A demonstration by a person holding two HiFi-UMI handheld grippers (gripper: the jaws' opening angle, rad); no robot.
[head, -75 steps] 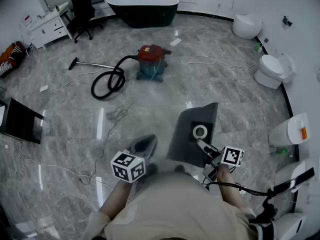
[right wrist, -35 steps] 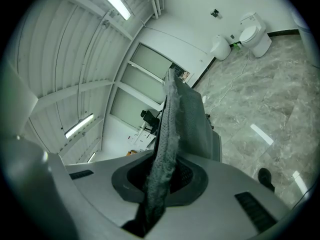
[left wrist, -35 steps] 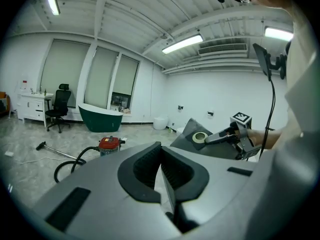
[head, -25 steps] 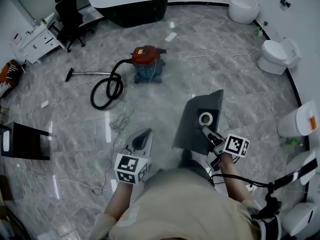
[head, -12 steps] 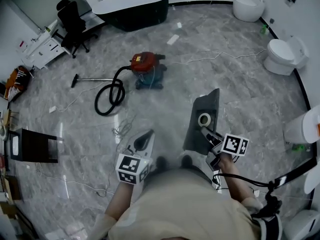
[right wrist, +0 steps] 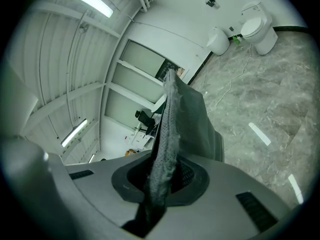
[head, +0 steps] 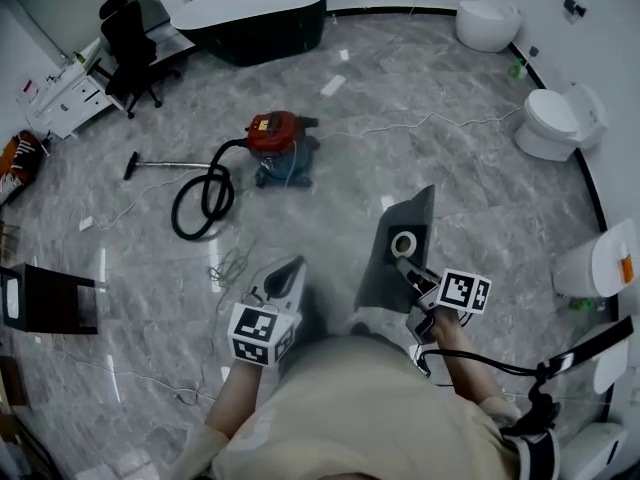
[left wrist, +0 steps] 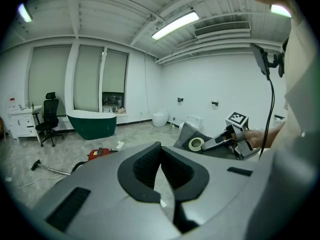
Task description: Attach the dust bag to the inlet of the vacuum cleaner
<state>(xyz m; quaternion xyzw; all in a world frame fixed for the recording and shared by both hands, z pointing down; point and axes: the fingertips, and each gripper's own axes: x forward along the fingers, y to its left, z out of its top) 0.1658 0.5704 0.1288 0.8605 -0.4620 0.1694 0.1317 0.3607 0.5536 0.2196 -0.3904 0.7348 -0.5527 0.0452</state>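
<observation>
The grey dust bag (head: 393, 256) with its pale round collar (head: 403, 244) hangs in front of me, and my right gripper (head: 406, 268) is shut on its edge. In the right gripper view the grey fabric (right wrist: 167, 134) runs up between the pads. My left gripper (head: 285, 280) is shut with nothing in it; its dark pads (left wrist: 150, 169) meet in the left gripper view, which also shows the dust bag (left wrist: 192, 136) to the right. The red vacuum cleaner (head: 275, 138) with its blue base stands on the floor farther ahead, its black hose (head: 203, 193) coiled to the left.
A wand (head: 160, 164) lies left of the vacuum, and loose cables (head: 232, 263) trail over the grey marble floor (head: 480, 198). A dark bathtub (head: 250, 13) and an office chair (head: 120, 43) stand at the back. White toilets (head: 553, 123) line the right wall. A black box (head: 45, 300) sits left.
The vacuum cleaner sits a little lower and farther left in the head view than a second ago. Both grippers keep their state, the right still holding the bag.
</observation>
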